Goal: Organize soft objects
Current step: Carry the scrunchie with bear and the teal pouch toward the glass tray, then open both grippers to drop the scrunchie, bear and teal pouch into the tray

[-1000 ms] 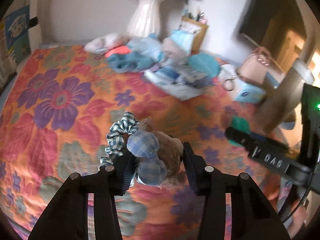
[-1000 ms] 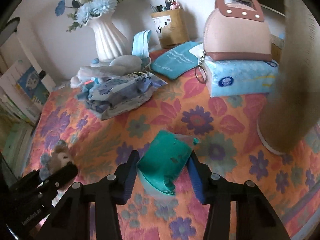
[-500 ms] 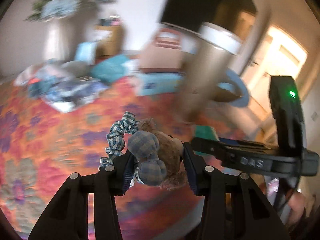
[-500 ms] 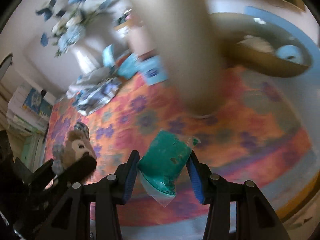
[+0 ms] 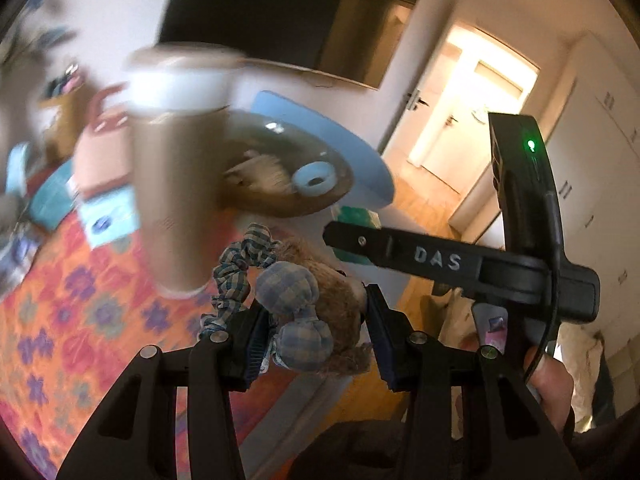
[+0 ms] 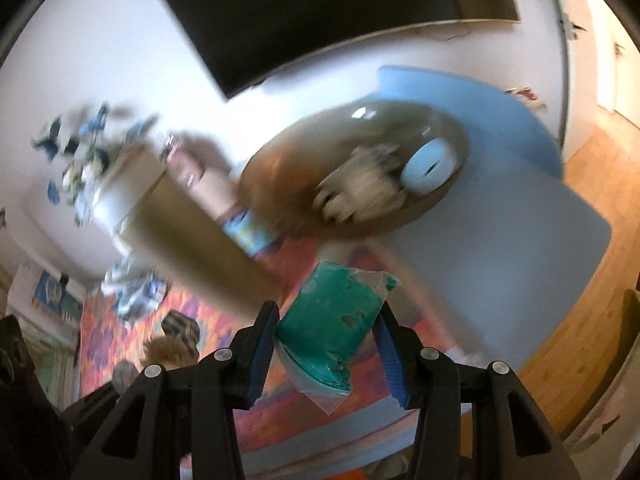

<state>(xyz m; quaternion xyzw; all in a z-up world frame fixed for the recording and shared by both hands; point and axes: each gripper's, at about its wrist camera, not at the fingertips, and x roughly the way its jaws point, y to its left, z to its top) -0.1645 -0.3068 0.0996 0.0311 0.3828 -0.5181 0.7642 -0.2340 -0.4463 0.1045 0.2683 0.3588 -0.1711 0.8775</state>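
My left gripper (image 5: 316, 336) is shut on a small brown plush toy with blue checked paws and a checked scrunchie (image 5: 308, 308), held in the air past the table's edge. My right gripper (image 6: 326, 344) is shut on a green soft object in a clear plastic bag (image 6: 332, 320); that gripper also shows in the left wrist view (image 5: 440, 260). A brown bowl (image 6: 280, 172) on a blue mat (image 6: 520, 184) lies ahead, holding a beige fluffy item (image 6: 364, 184) and a light blue ring (image 6: 430, 162). The plush toy shows low left in the right wrist view (image 6: 172, 348).
A tall beige cylinder (image 5: 176, 192) stands on the floral tablecloth (image 5: 72, 320) left of the bowl. A pink handbag (image 5: 104, 148), a tissue pack (image 5: 108, 216) and blurred flowers (image 6: 84, 148) lie further back. A dark screen (image 6: 320, 12) hangs on the wall. Wooden floor (image 6: 592, 264) and a doorway (image 5: 472, 120) are on the right.
Both grippers have swung right and upward with their loads, from over the flowered cloth toward the bowl on the blue mat. The grips are unchanged.
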